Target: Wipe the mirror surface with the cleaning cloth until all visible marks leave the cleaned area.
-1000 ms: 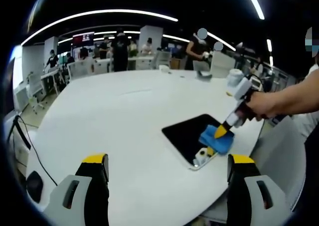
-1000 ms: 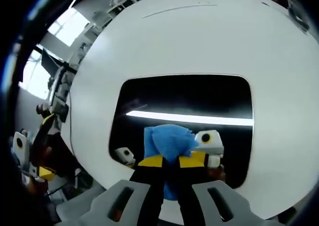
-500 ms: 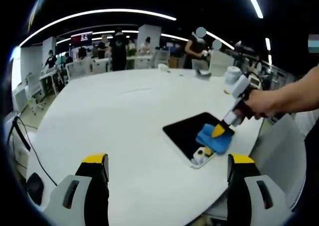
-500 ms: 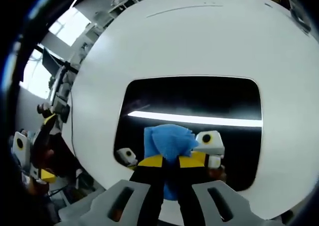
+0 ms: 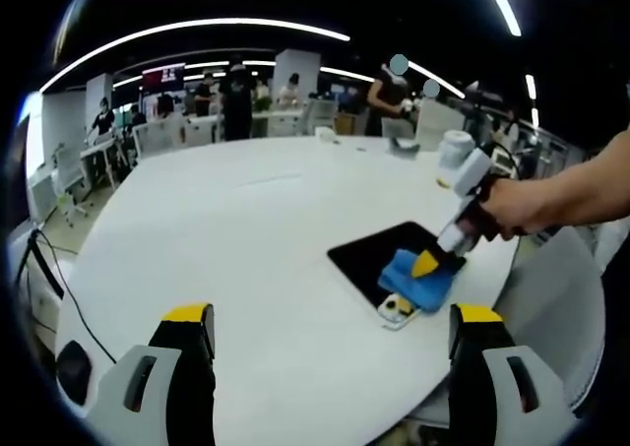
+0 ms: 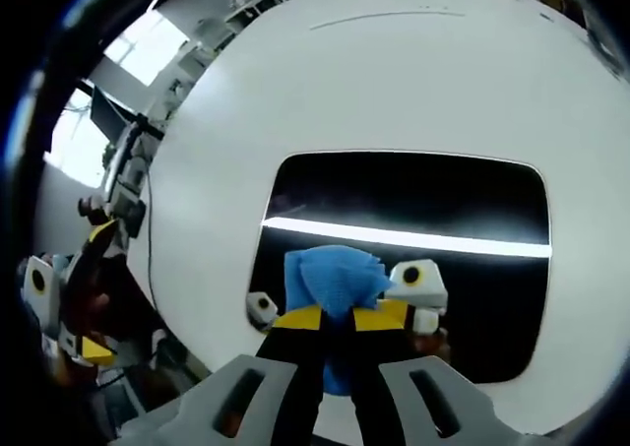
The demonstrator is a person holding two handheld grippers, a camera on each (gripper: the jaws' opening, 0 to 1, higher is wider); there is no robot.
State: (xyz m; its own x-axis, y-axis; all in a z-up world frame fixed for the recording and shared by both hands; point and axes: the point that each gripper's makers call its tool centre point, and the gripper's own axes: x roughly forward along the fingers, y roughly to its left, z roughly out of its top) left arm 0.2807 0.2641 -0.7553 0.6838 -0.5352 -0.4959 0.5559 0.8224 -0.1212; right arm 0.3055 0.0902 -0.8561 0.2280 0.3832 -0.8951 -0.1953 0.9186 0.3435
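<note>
Mid-wipe: my right gripper (image 6: 337,318) pinches the blue cloth (image 6: 333,281) against the mirror (image 6: 413,210), which lies flat on the white table (image 5: 226,239) at four o'clock. My left gripper (image 5: 330,367) hangs spread, idle. Next I'd judge another stroke toward twelve o'clock, keeping pressure.

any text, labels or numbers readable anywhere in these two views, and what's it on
None can be read.
The screen on the far wall in the left gripper view shows red and light patches, too small and blurred to read.
The mirror, the blue cleaning cloth in the right claw, and the white table carry no legible print.
</note>
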